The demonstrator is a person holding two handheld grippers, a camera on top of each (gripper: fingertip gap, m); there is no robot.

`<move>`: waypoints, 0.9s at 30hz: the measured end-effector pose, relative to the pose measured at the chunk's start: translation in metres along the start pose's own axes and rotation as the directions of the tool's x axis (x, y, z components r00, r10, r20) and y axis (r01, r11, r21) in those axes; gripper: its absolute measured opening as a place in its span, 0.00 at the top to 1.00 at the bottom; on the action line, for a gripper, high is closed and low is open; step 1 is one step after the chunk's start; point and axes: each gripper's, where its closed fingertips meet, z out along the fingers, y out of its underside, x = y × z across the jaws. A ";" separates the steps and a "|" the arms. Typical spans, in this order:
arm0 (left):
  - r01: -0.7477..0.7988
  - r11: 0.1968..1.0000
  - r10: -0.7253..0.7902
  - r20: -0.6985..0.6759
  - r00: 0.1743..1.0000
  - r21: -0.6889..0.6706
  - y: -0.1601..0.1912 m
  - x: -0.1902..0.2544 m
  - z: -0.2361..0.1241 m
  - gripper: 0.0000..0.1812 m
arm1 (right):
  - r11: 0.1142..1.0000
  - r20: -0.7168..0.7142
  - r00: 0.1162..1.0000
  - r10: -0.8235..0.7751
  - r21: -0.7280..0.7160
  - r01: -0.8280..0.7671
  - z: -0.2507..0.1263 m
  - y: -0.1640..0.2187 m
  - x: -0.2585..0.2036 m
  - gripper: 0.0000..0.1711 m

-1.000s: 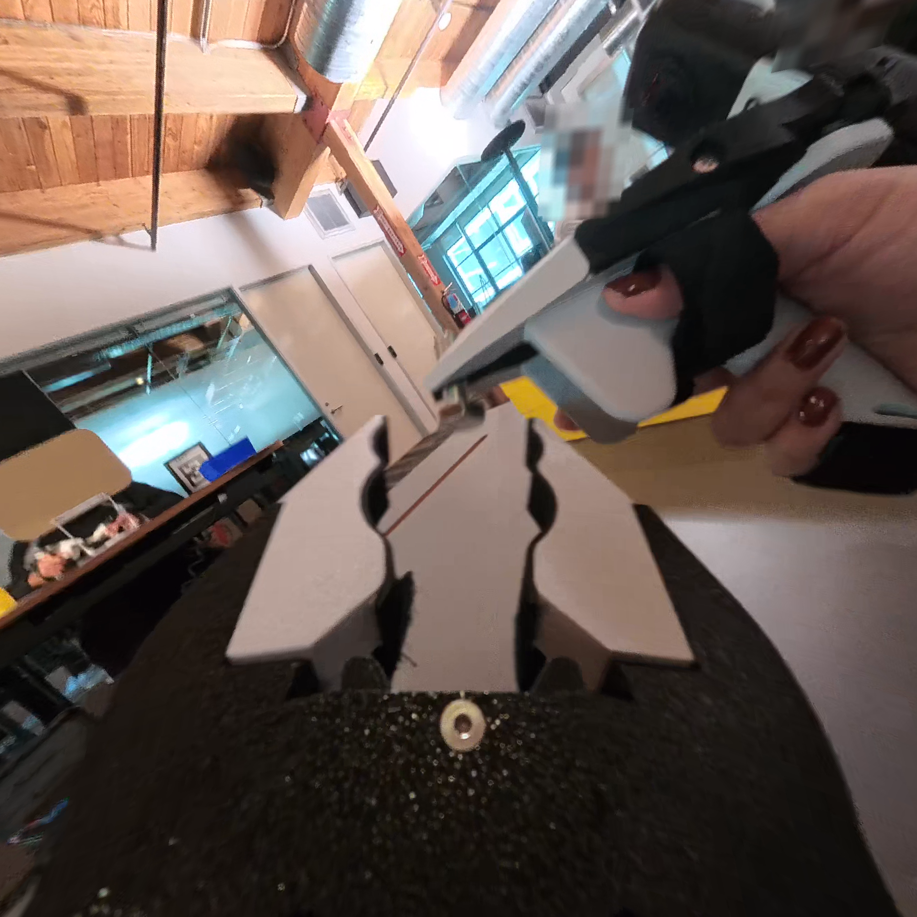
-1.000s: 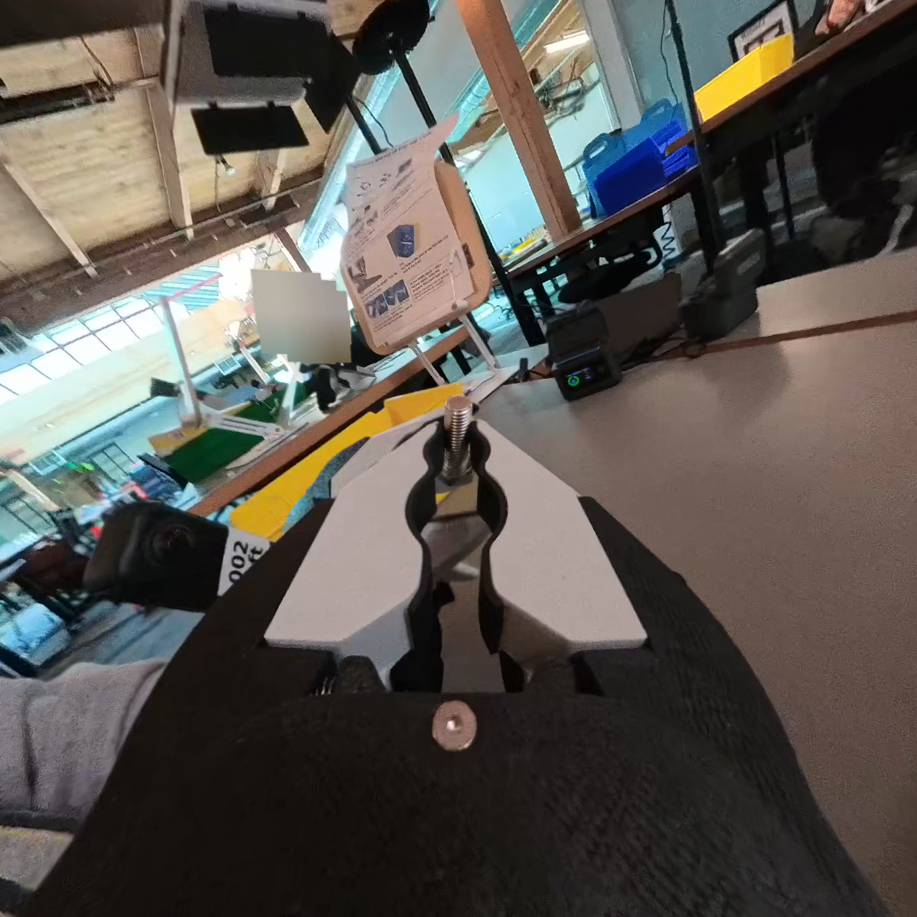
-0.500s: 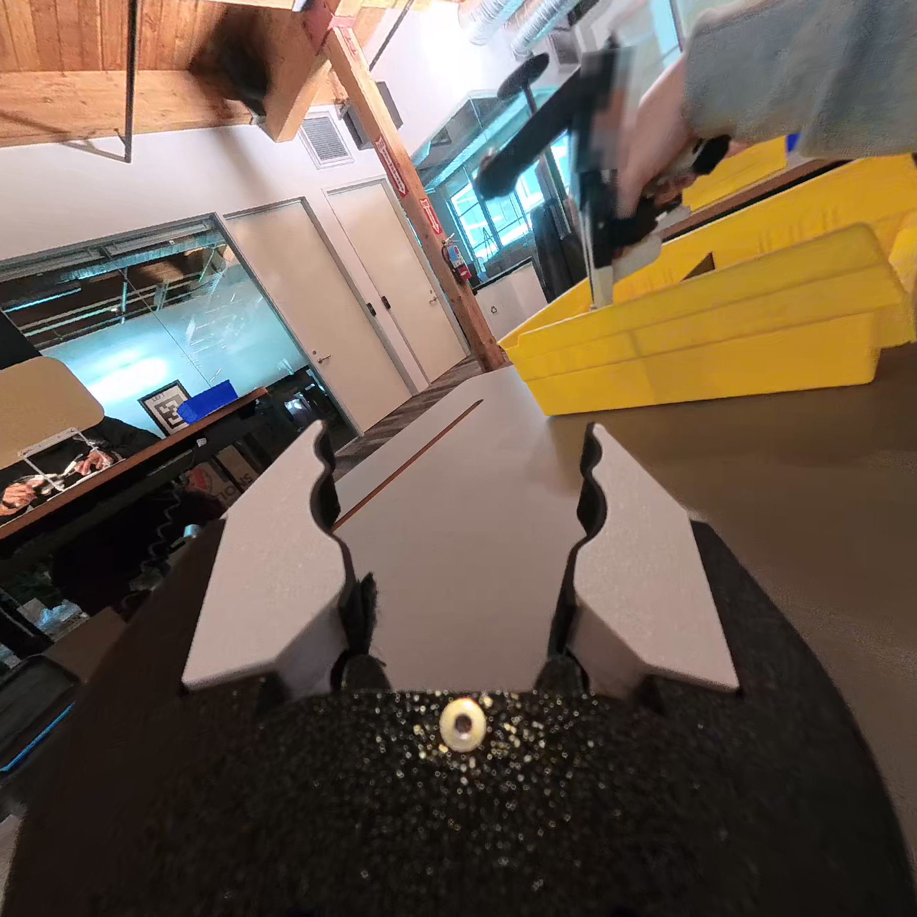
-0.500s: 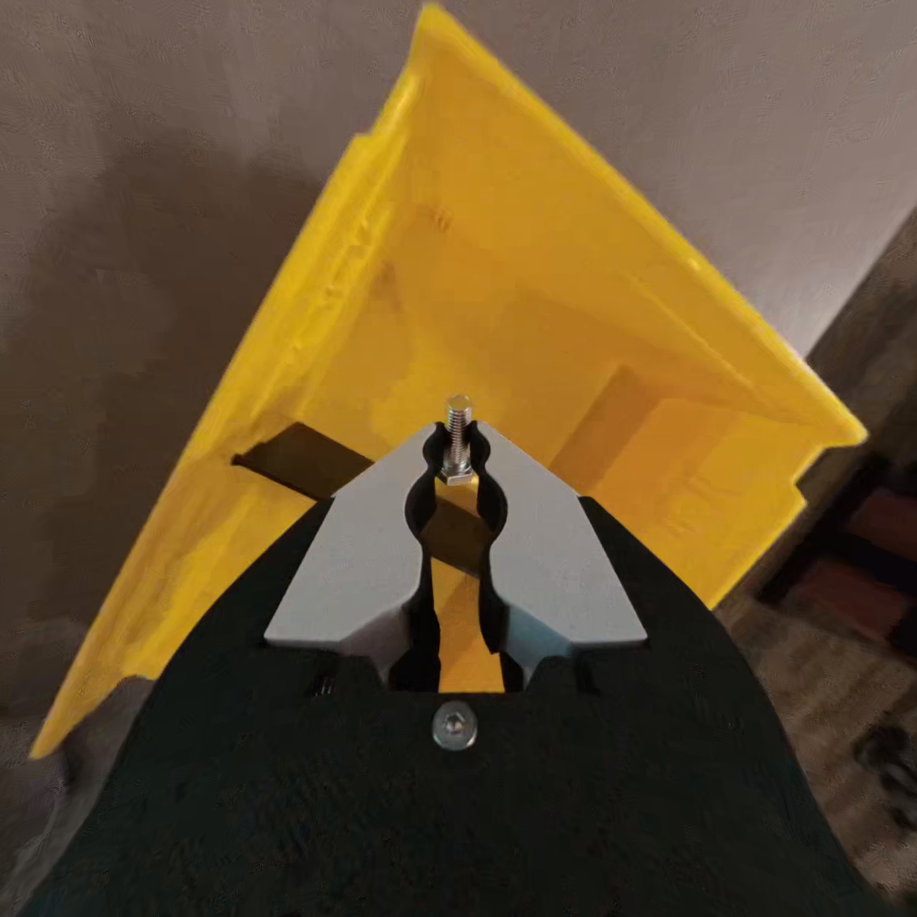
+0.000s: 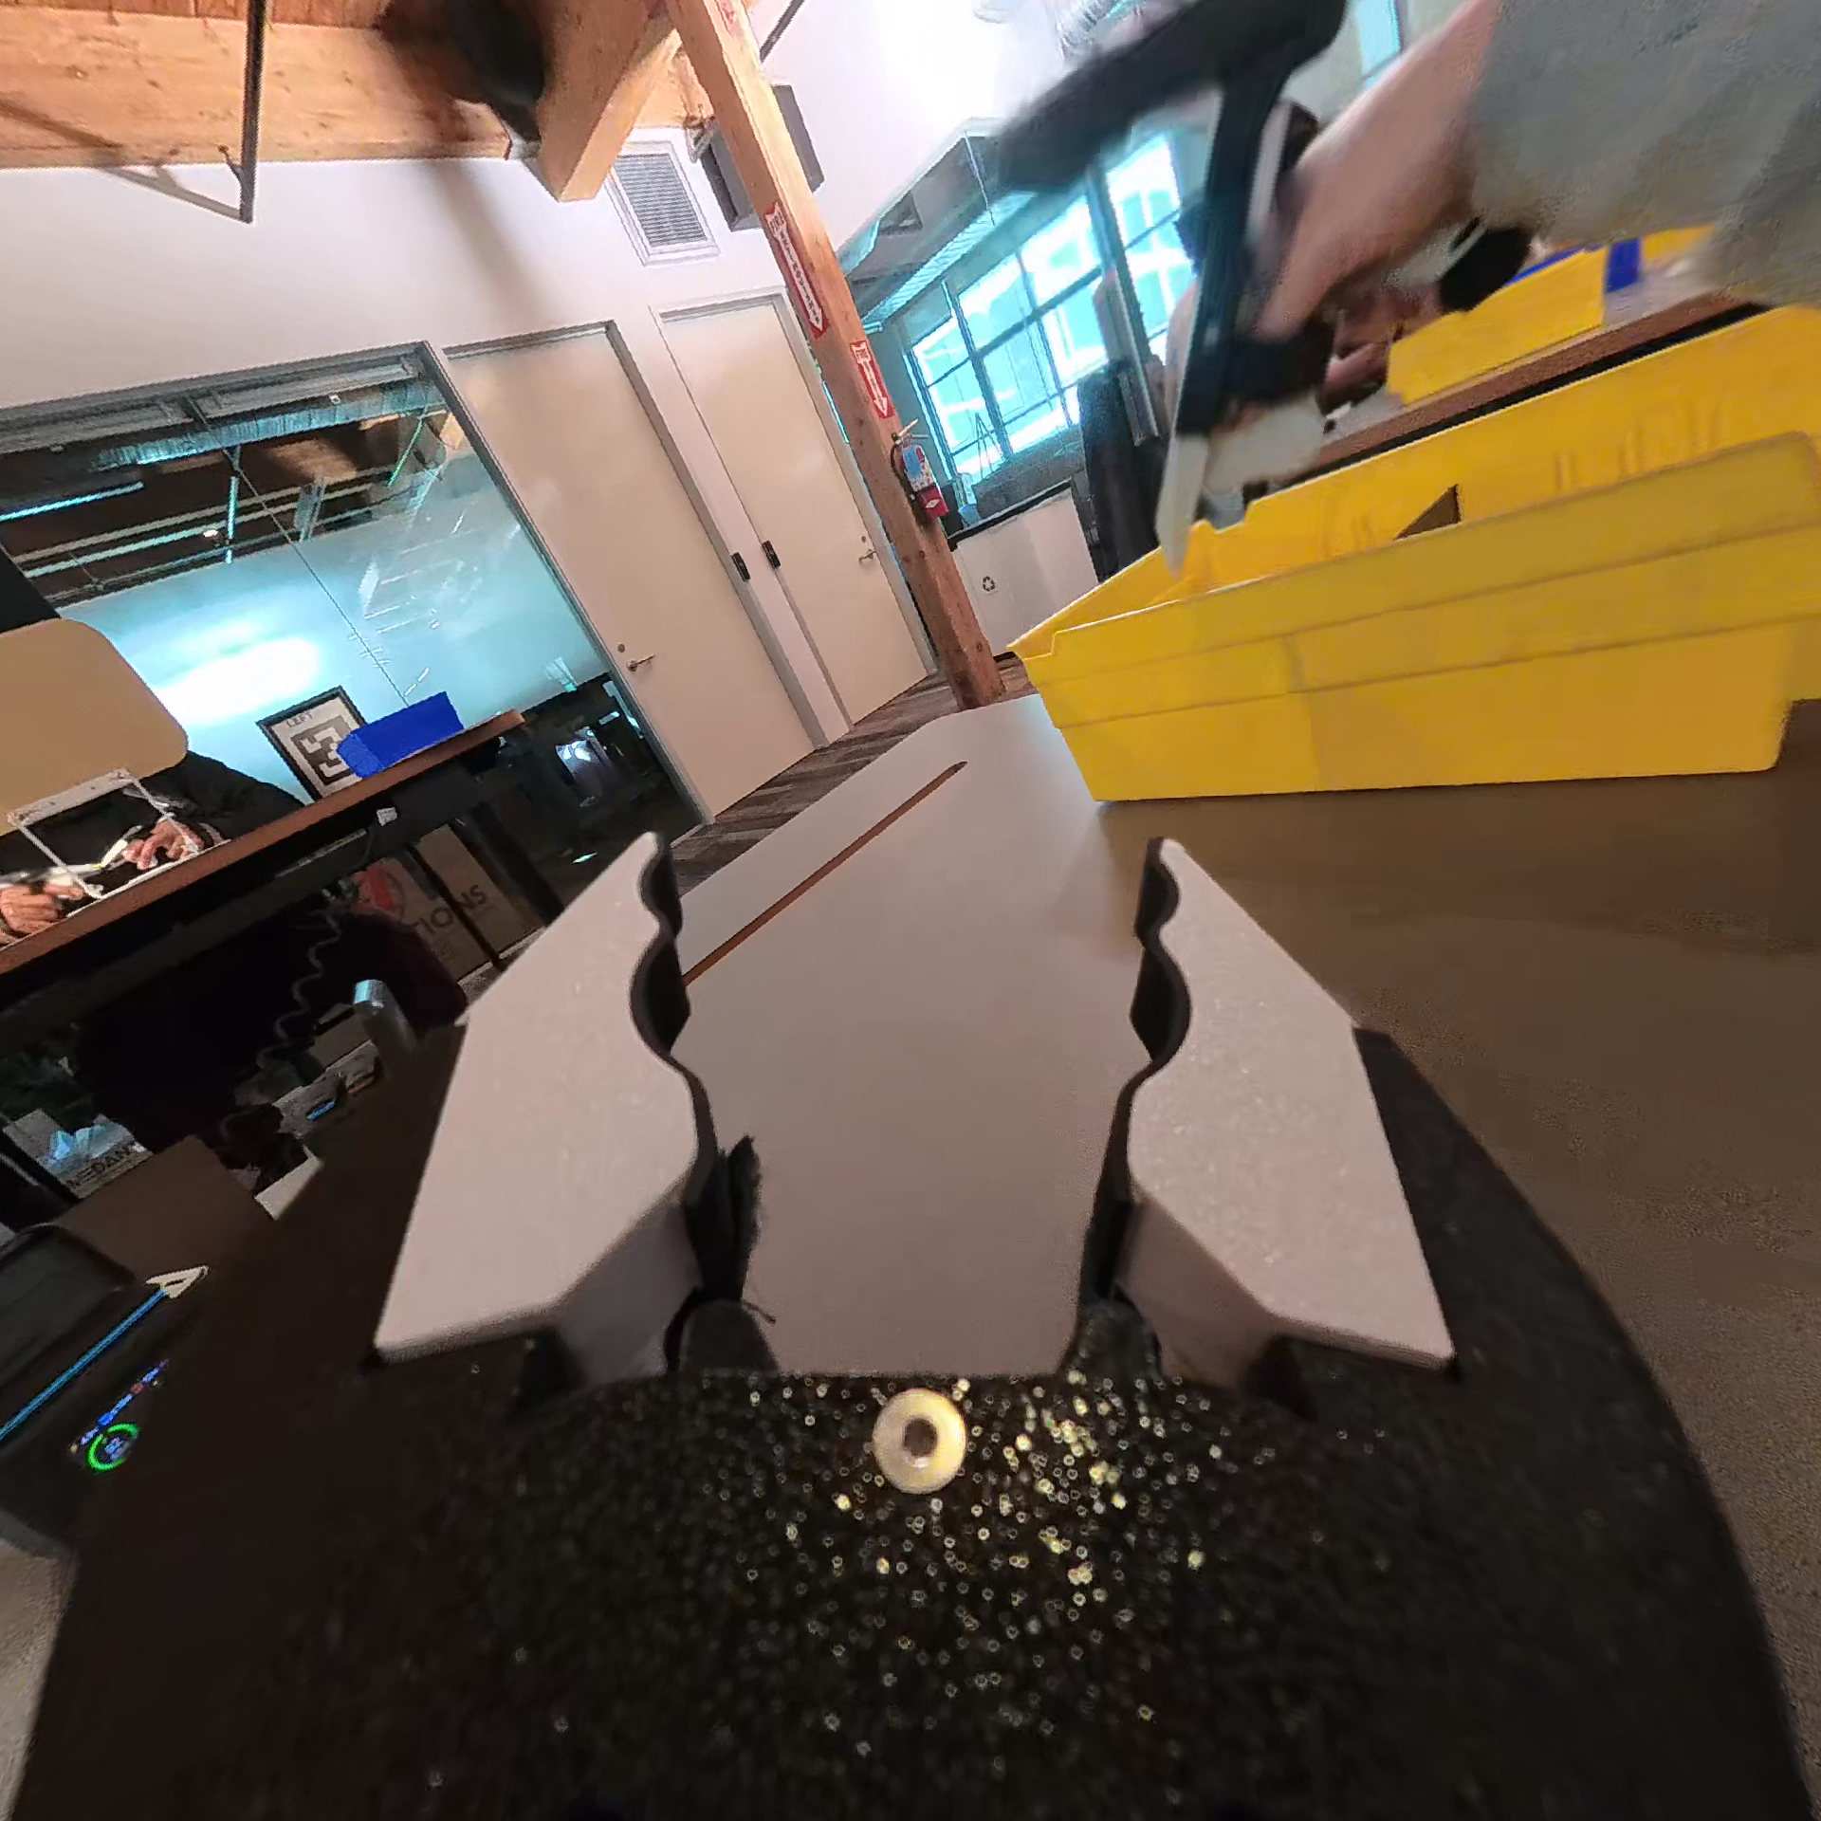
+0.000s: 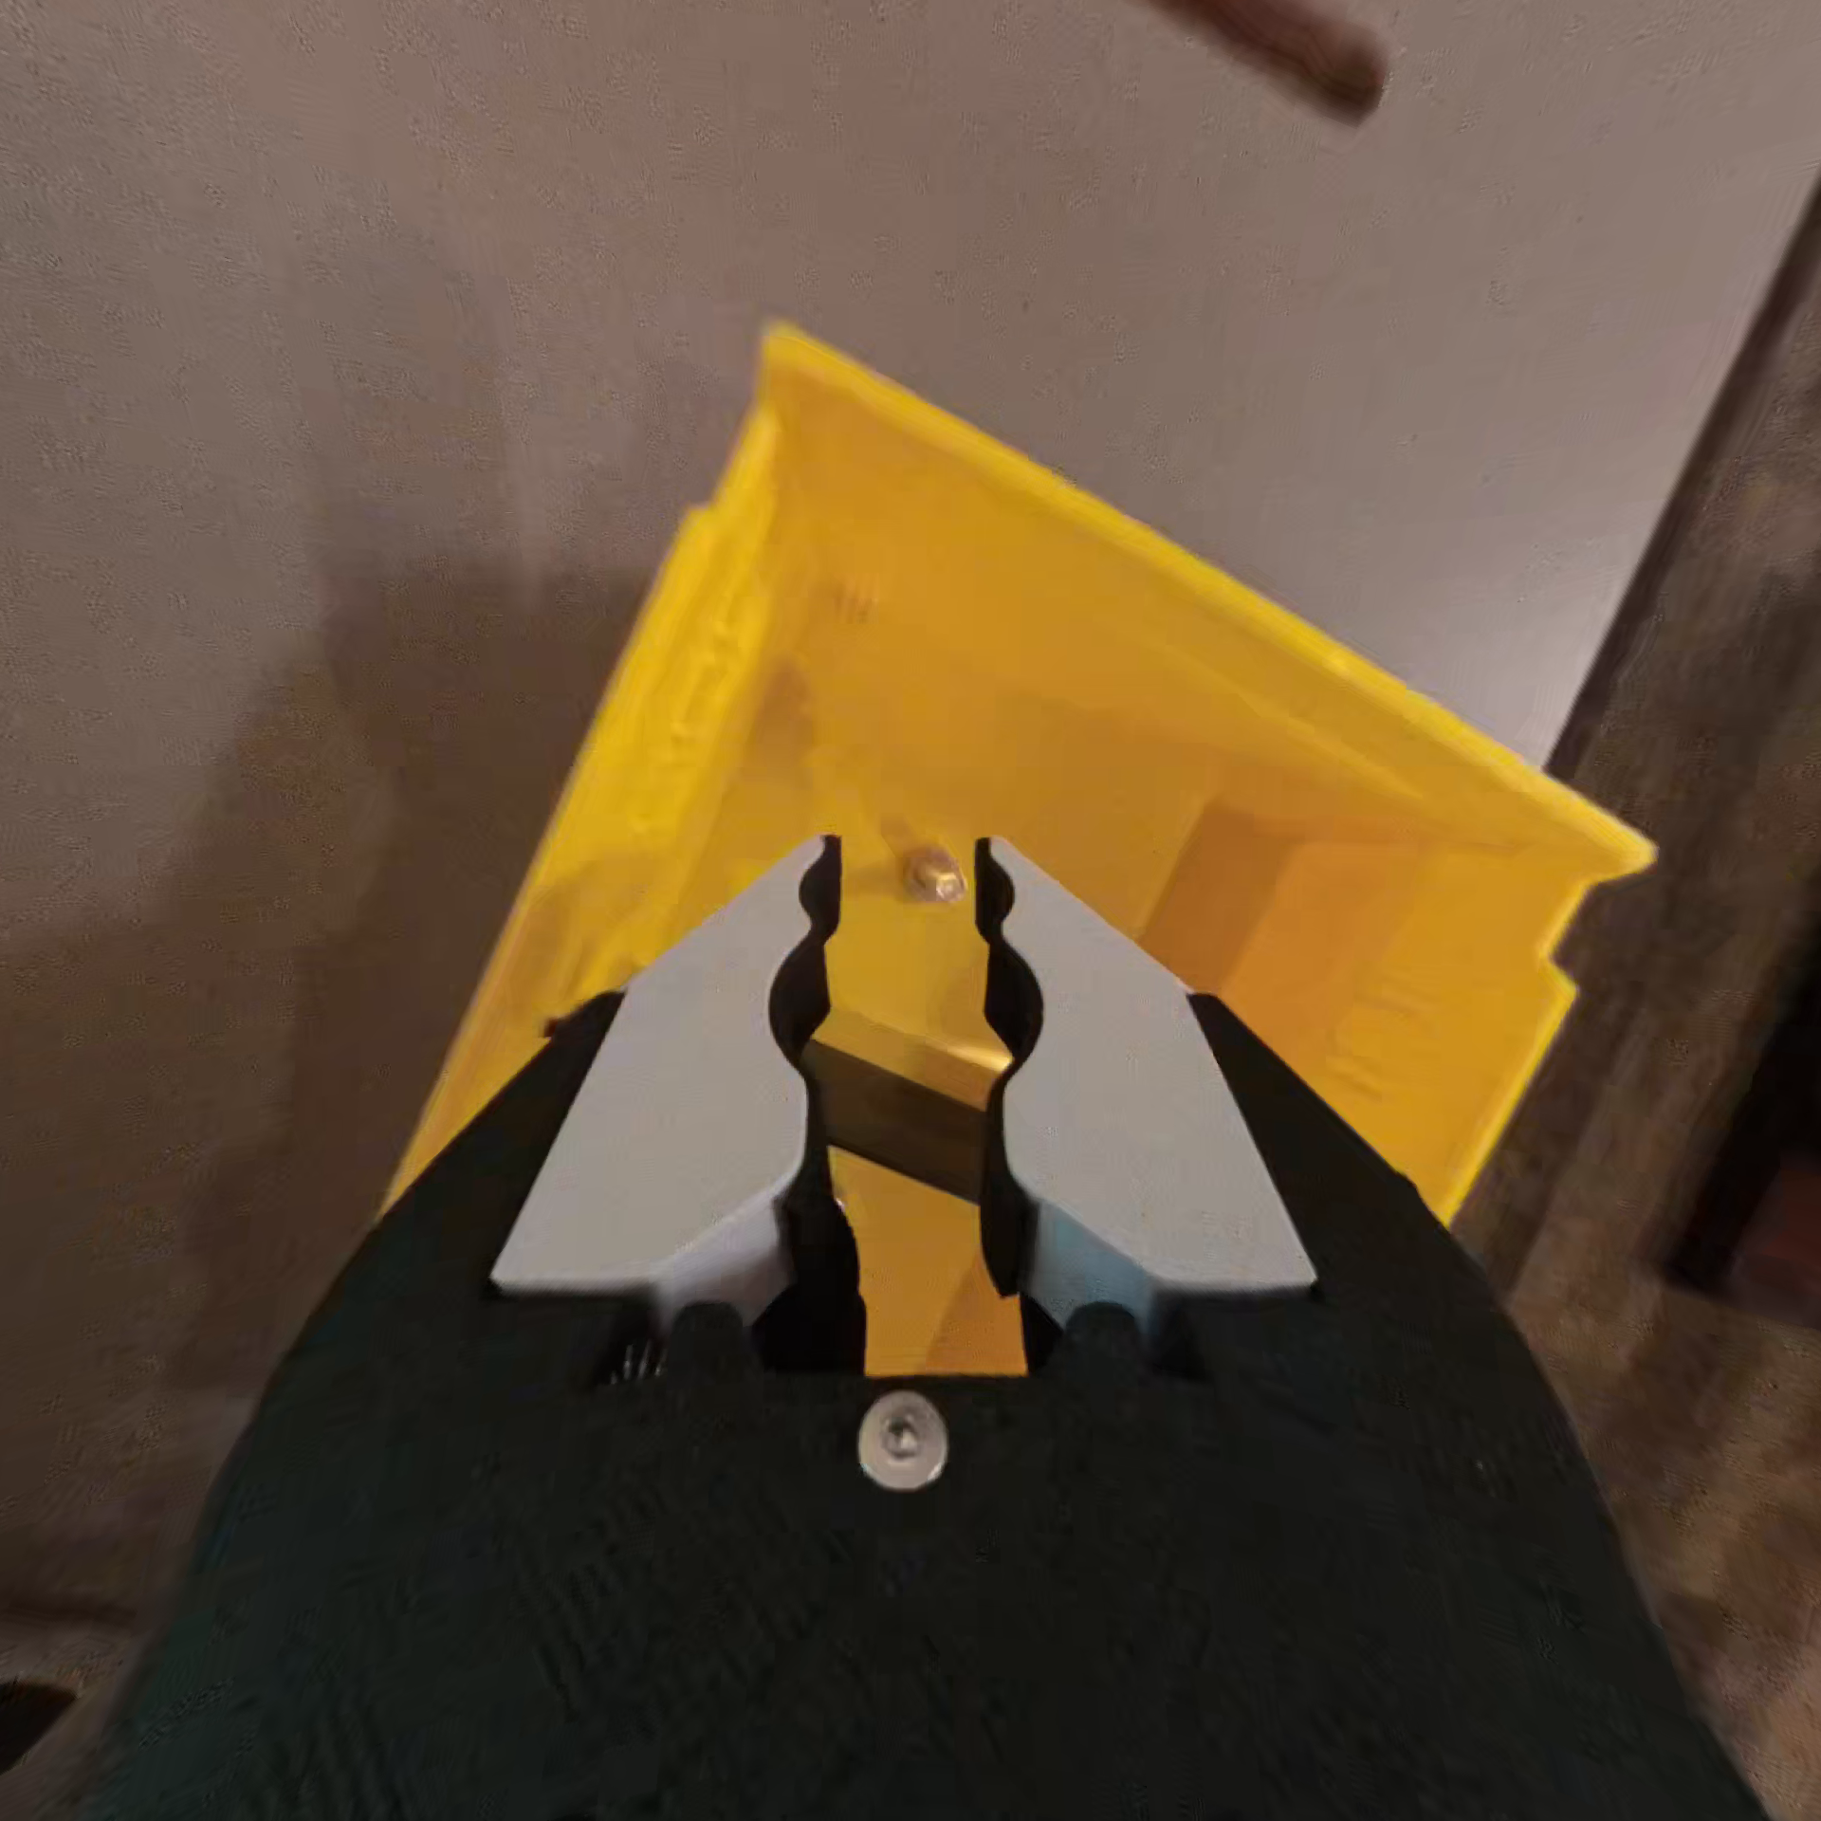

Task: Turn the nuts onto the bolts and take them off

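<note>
The left gripper (image 5: 907, 946) sits low over the grey table (image 5: 1478, 1035), its 2 grey fingers (image 5: 562, 1084) spread wide with only bare tabletop between them. It holds nothing. Ahead and to the right of it stands a yellow bin (image 5: 1429, 680) resting on the table, its near wall facing the camera.

Above that bin, the left wrist view shows the right gripper (image 5: 1182, 512) pointing steeply down into the bin's open top, held by a person's hand (image 5: 1370, 187) in a grey sleeve (image 5: 1655, 128). That part of the picture is blurred by motion.

The right wrist view looks almost straight down into the same yellow bin (image 6: 1281, 788). The right gripper (image 6: 907, 857) has its 2 fingers (image 6: 690, 1084) parted, with a clear gap running their whole length and nothing gripped between them. A small bolt (image 6: 931, 877) lies on the bin's floor, seen in the gap just beyond the fingertips and apart from both of them. It is small and a little soft in focus, so whether a nut is on it cannot be told. The table (image 6: 296, 394) surrounds the bin on the left and top.

In the background of the left wrist view, another desk (image 5: 246, 847) holds a blue bin (image 5: 399, 729).
</note>
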 end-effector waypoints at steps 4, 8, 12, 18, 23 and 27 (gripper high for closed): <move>0.025 1.000 -0.025 0.025 0.999 -0.001 -0.001 -0.004 -0.001 0.56 | 0.848 -0.049 0.998 -0.025 0.528 0.047 -0.093 -0.048 -0.057 0.94; 0.061 0.997 -0.060 0.020 0.998 -0.037 0.009 -0.002 -0.001 0.71 | 0.575 -0.027 0.984 -0.177 0.808 0.126 -0.128 -0.068 -0.162 1.00; 0.084 0.995 -0.081 0.055 0.995 -0.053 0.015 -0.012 -0.004 0.81 | 0.418 -0.007 0.970 -0.243 0.902 0.111 -0.090 -0.072 -0.231 1.00; 0.143 0.989 -0.138 0.106 0.985 -0.045 0.020 -0.030 -0.012 0.86 | 0.247 -0.123 0.965 -0.231 0.952 0.181 -0.028 -0.060 -0.250 1.00; 0.163 0.974 -0.170 -0.033 0.985 -0.158 0.005 -0.013 -0.012 0.92 | 0.171 -0.217 0.937 -0.275 0.948 0.269 -0.028 -0.055 -0.255 1.00; 0.251 0.926 -0.260 0.008 0.966 -0.280 -0.040 -0.034 -0.040 0.87 | 0.186 -0.195 0.935 -0.297 0.948 0.257 -0.024 -0.055 -0.258 1.00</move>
